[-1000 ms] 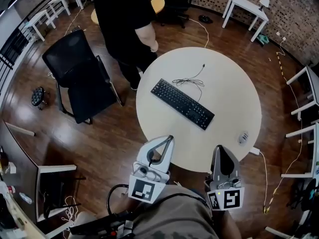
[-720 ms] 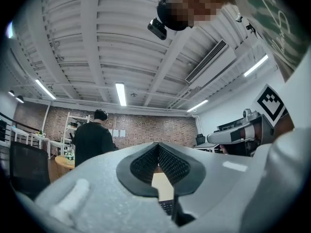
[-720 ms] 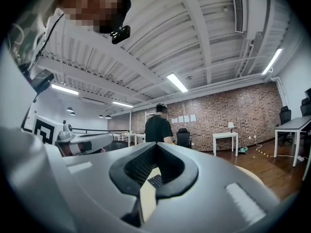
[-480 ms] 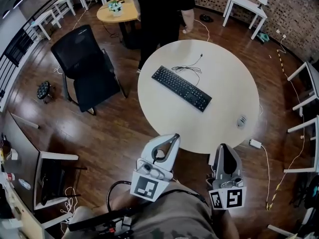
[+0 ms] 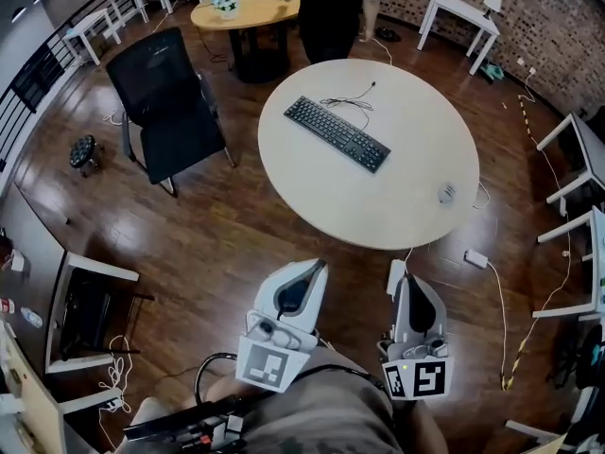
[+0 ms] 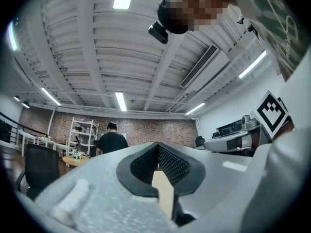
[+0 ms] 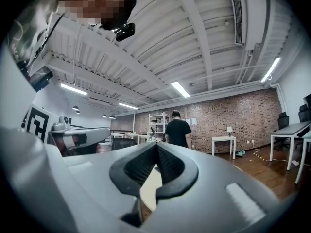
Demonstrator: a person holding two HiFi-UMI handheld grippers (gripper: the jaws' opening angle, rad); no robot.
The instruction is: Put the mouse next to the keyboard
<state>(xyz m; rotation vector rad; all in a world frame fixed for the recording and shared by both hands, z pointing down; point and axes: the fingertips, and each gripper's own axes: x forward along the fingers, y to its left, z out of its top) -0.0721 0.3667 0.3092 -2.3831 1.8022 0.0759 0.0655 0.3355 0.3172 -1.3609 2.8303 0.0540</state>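
A black keyboard (image 5: 336,133) lies slantwise on the round cream table (image 5: 312,192), its cable coiled behind it. Near the table's right edge sits a small grey mouse (image 5: 447,193), far from the keyboard. Both grippers hang over the wooden floor on the near side of the table, close to my body. My left gripper (image 5: 310,270) has its jaws pressed together, nothing between them, as the left gripper view (image 6: 158,145) also shows. My right gripper (image 5: 413,282) is likewise shut and empty, its tips meeting in the right gripper view (image 7: 156,145).
A person in black (image 5: 336,8) stands beyond the table, beside a round wooden table (image 5: 241,9). A black office chair (image 5: 165,102) stands left of the table. A white power adapter (image 5: 475,258) and cables lie on the floor at right. White desks line the edges.
The table with keyboard and mouse now lies farther from both grippers, which were over its near edge. The person in black has walked from the table's left side to behind it.
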